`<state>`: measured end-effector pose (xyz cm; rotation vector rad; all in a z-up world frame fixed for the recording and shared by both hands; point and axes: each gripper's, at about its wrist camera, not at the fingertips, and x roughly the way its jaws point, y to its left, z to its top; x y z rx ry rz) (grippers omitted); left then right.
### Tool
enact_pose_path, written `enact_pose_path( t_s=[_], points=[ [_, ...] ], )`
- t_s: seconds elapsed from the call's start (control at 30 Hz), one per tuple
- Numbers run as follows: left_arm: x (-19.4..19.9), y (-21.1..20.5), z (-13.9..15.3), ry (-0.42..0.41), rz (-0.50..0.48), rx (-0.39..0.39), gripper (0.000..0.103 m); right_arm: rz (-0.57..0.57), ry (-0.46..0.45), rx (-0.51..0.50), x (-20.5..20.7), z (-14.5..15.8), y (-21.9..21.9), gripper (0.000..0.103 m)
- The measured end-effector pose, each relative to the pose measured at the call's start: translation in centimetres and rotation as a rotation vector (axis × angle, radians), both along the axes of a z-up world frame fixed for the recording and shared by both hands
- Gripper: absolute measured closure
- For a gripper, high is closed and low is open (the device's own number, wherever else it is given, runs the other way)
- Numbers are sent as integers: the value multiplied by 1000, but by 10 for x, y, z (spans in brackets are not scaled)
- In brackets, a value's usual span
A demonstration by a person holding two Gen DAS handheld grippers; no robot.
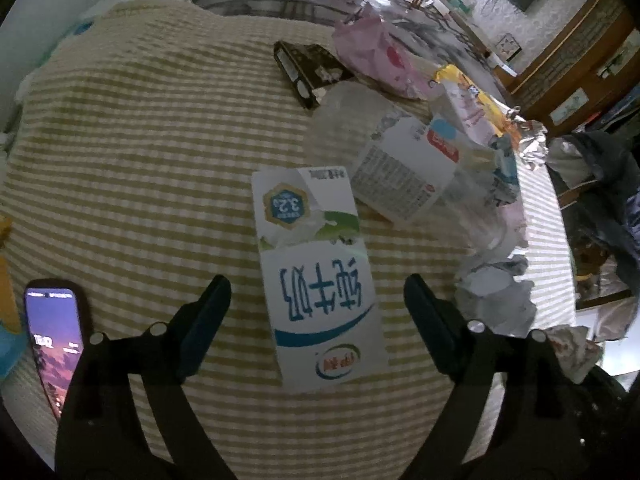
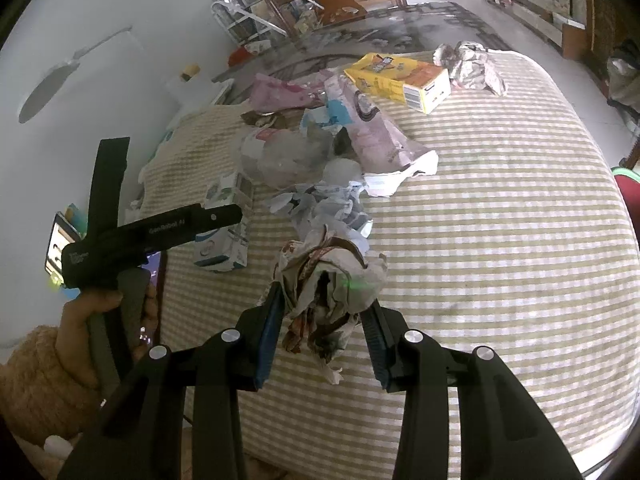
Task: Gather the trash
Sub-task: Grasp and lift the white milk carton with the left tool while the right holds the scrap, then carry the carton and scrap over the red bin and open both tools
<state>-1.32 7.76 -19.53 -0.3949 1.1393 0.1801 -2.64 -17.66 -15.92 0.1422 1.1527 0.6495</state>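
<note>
1. Left tool [image 1: 316, 300]: fingers spread wide, straddling the milk carton [image 1: 316, 272], which lies flat on the striped bench [image 1: 140, 160]; its long axis runs forward between the fingers.
2. Right tool [image 2: 326, 312]: pinching a crumpled paper wad [image 2: 328, 288], near the trash pile [image 2: 320, 152] ahead.

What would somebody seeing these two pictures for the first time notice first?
Probably the white milk carton with blue lettering, lying flat on the striped tablecloth between the fingers of the open left tool. Next, the crumpled paper wad clamped in the right tool, raised in front of the camera. Behind it a heap of trash runs across the cloth, topped by a yellow box.
</note>
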Motion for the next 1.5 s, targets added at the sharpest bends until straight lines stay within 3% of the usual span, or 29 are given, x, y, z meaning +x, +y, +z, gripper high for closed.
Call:
enact_pose_path(
  t_s=[0.17, 0.23, 0.27, 0.3, 0.47, 0.77, 1.13, 1.5],
  points=[
    [4, -3, 0, -16, -4, 28, 18, -17, 4, 5, -2, 0, -7, 65],
    [4, -4, -1, -11, -10, 46, 32, -23, 2, 6, -2, 1, -8, 65],
    [4, -5, -1, -4, -16, 52, 47, -28, 2, 7, -2, 2, -10, 65],
    [3, -4, -1, -4, -18, 50, 48, -32, 1, 9, -1, 2, -10, 65],
    [-5, -5, 16, -50, -16, 60, 49, -34, -8, 20, 2, 6, -14, 65],
    [-10, -22, 77, -216, 12, 113, 49, -98, -91, 52, 24, 30, -47, 65],
    [27, -97, 128, -348, -46, 110, 49, -131, -160, 73, 68, 55, -106, 65],
    [65, -172, 148, -405, -99, 109, 49, -159, -185, 85, 99, 63, -164, 65]
  ],
)
